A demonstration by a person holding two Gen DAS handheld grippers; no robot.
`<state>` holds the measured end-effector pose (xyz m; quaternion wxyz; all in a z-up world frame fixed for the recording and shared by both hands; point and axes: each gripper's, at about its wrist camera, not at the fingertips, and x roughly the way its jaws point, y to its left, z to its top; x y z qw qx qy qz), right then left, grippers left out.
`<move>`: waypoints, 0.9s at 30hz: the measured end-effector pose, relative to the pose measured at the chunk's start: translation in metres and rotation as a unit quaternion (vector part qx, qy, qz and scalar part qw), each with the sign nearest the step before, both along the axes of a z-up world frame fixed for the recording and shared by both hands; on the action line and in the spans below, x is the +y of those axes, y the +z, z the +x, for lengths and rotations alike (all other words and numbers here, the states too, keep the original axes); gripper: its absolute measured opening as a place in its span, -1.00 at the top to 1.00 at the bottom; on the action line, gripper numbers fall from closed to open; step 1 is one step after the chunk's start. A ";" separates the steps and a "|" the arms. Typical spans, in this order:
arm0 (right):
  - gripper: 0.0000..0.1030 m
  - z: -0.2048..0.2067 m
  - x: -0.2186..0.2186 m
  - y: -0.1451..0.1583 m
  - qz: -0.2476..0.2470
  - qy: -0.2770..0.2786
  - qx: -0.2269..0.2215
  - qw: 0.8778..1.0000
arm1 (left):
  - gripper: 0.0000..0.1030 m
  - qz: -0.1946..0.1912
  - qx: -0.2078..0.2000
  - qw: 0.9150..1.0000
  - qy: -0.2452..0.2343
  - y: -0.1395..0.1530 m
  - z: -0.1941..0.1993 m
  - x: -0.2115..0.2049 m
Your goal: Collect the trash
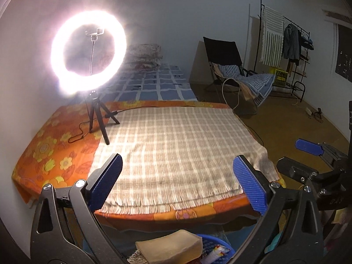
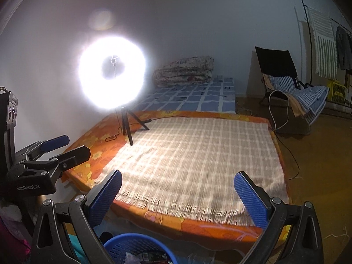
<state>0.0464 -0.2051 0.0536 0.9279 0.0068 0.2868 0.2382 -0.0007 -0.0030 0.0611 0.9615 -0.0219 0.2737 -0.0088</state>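
Note:
My left gripper (image 1: 176, 182) is open and empty, held above the near edge of a low table covered by a checked beige cloth (image 1: 176, 145). My right gripper (image 2: 178, 195) is open and empty too, above the same cloth (image 2: 198, 154). A blue plastic basket (image 1: 211, 245) sits below the table's front edge; a tan sponge-like block (image 1: 171, 247) and a wrapper (image 1: 216, 253) lie in it. In the right wrist view the basket (image 2: 123, 245) holds dark wrappers (image 2: 149, 256). Each gripper shows in the other's view: the right one (image 1: 308, 151), the left one (image 2: 63, 148).
A lit ring light on a tripod (image 1: 89, 52) stands on the orange flowered tablecloth (image 1: 55, 149) at the table's far left, its cable trailing. Behind are a blue checked mattress (image 1: 158, 83) with a folded quilt (image 2: 184, 70), a folding chair (image 1: 228, 66) and a clothes rack (image 1: 286, 44).

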 end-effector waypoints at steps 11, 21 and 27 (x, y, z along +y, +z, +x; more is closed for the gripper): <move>-0.99 0.021 -0.001 -0.008 0.010 -0.011 0.023 1.000 | -0.99 -0.022 0.023 0.999 -0.001 -0.014 0.027 0.003; -0.99 0.025 0.005 -0.013 0.002 -0.008 0.028 1.000 | -0.99 -0.026 0.028 0.999 -0.002 -0.015 0.026 0.000; -0.99 0.024 0.004 -0.017 -0.003 -0.012 0.030 0.999 | -0.99 -0.028 0.026 0.999 0.003 -0.017 0.022 -0.001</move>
